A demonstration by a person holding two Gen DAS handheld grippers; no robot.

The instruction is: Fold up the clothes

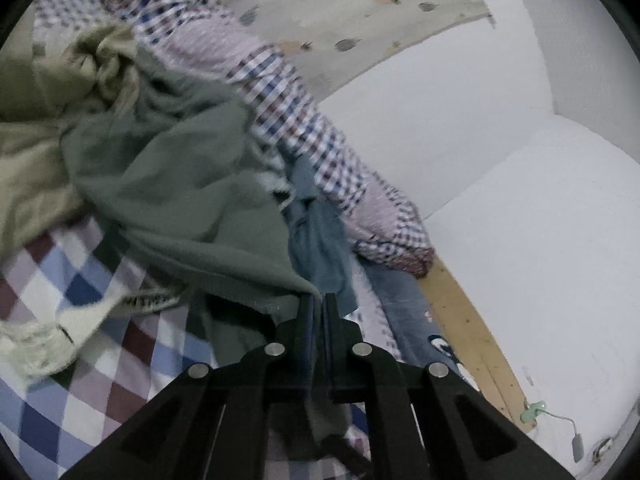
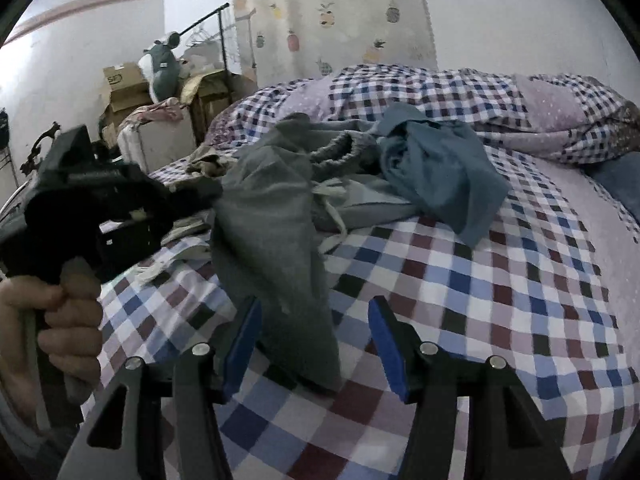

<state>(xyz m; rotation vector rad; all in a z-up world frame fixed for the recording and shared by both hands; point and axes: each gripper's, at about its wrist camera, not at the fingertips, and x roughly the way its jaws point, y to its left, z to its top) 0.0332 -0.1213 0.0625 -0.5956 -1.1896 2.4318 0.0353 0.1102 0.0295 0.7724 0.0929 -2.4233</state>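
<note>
While left gripper [image 1: 319, 304] pinches grey-green garment [image 2: 272, 240], right gripper [image 2: 316, 344] straddles it.

In the lower frame, the right tongs [image 2: 314, 344] stand wide apart around a hanging grey garment [image 2: 272, 248]. At left, the left tongs [image 2: 212, 194] pinch its upper edge above the checked bed [image 2: 500, 300]. A blue garment [image 2: 444, 168] lies crumpled upper right.

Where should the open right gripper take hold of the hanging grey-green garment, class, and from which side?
Grip the free lower end of the grey-green garment, coming straight on from the near side. The left gripper pinches its upper edge, so it hangs as a narrow strip, already between the open jaws of the right gripper.
</note>
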